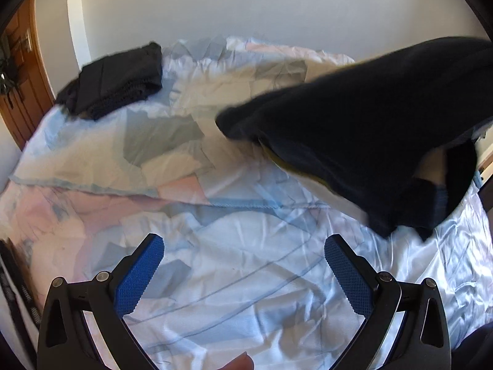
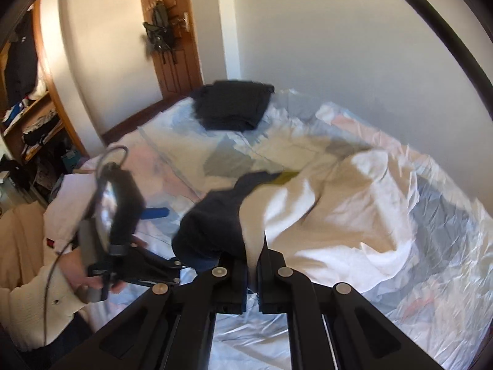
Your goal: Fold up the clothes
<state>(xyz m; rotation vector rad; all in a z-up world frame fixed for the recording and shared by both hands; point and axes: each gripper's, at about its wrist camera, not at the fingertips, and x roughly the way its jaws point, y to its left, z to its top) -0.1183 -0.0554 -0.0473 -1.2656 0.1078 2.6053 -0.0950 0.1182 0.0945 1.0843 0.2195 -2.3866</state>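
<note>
While the left tongs (image 1: 244, 273) hang spread wide over the near part of the bed (image 1: 277, 302), nothing sits between their blue pads (image 1: 140, 273); a fingertip shows at the bottom edge of that view. In the right wrist view the same left tongs (image 2: 160, 212) appear at the left, held by a hand (image 2: 80, 273) coming out of a cream knit sleeve (image 2: 27, 265), a cable looping off the handle. Far left of that view: open wooden shelves (image 2: 34, 114) with clutter, then a wooden door (image 2: 172, 40) with a dark bag hung on the handle. At the bed's far left corner lies a folded dark stack (image 1: 115, 81), flat, well apart from everything else. The bed cover is crumpled, pale blue, pink and grey patches. Right of centre, the dark garment (image 1: 369, 117) is lifted off the bed, hanging in the air on the right side, one end drooping toward the middle of the bed, lower folds near the right edge; blurred, a yellow-green bit at its underside. The right tongs (image 2: 253, 265) are pressed together, pinching the dark garment (image 2: 212, 225) along with white fabric (image 2: 295, 203) bunched beside it; whether that white is the garment's lining or bedding is unclear. Plain white wall behind.
</note>
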